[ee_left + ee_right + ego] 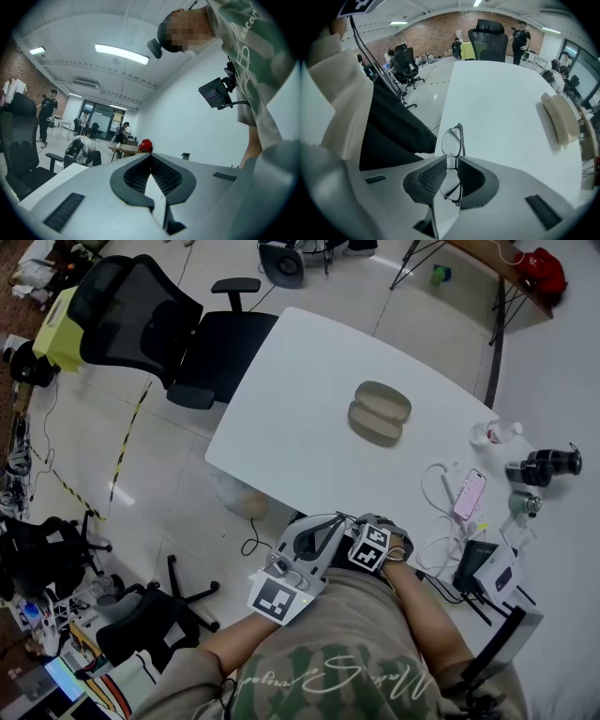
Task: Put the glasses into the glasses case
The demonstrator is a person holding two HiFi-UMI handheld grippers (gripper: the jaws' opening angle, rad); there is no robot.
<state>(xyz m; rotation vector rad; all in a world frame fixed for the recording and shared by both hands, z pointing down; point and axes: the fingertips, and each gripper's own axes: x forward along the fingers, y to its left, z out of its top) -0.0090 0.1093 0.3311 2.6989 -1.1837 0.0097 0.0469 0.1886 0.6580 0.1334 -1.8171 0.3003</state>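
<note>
No legible txt, brand or no. in any view. Script print on shirt (328, 676), bottom centre of head view, is inverted & unreadable. Shirt lettering at upper right of left gripper view is cut off.

Clear-lensed, thin dark-framed glasses (452, 143); matt, smooth-shelled glasses case (379, 412); smooth, faintly glossy white table (300, 409).

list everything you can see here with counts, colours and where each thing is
table: one, white, ahead of the person
glasses case: one, beige, open, middle of the table
glasses: one pair, dark-framed, clamped over the table's near edge
phone: one, pink, right side of the table
office chair: one, black, on the floor left of the table
left hand-held gripper: one, grey, jaws together, empty
right hand-held gripper: one, grey, shut on the glasses
</note>
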